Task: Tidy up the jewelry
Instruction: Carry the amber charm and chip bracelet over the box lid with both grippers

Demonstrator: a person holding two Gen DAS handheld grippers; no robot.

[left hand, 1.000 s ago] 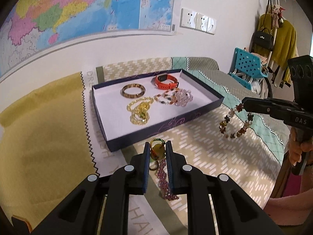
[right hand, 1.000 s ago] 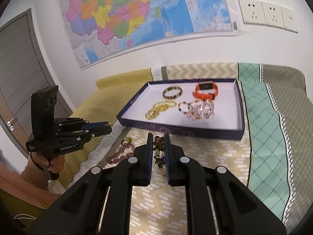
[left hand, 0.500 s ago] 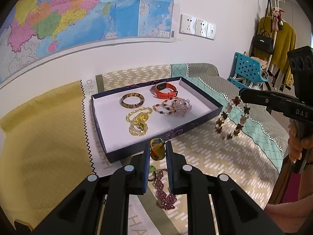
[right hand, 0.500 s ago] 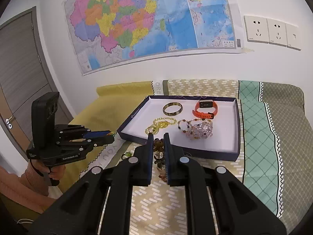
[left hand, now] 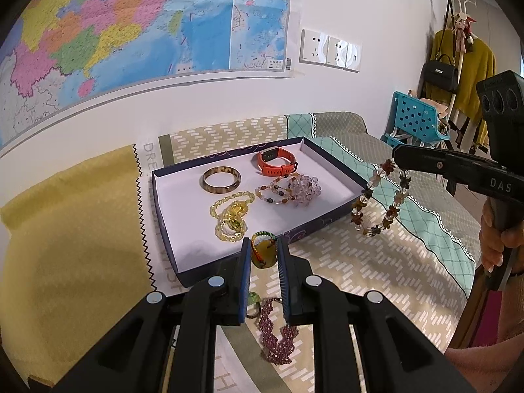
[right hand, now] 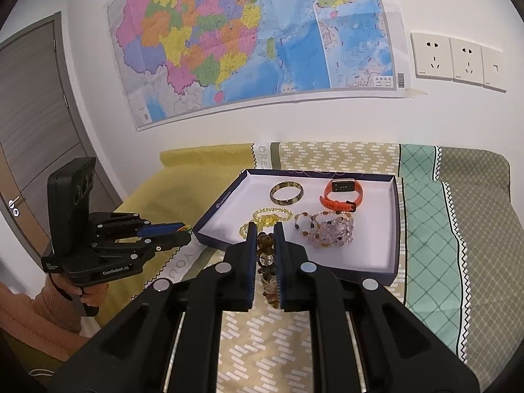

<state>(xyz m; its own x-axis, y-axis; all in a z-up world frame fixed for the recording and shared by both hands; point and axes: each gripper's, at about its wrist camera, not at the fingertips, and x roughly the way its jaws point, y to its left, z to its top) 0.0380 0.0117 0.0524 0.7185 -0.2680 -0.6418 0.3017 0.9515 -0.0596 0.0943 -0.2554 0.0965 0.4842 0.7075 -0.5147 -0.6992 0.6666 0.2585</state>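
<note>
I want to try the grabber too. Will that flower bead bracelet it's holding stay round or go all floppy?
Probably floppy: the flower bead bracelet hangs from the right gripper as a drooping, stretched loop. It looks strung from separate beads, so it may swing when moved. It likely settles into a loose heap, like the purple beads on the cloth.

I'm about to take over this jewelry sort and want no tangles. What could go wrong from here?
1. The flower bracelet dangles from the right gripper by a few beads; it might slip or swing into the box wall.
2. The left gripper pinches only the amber pendant, whose cord could snag on the box rim.
3. Dropped carelessly, either could tangle with the yellow beads.
</note>
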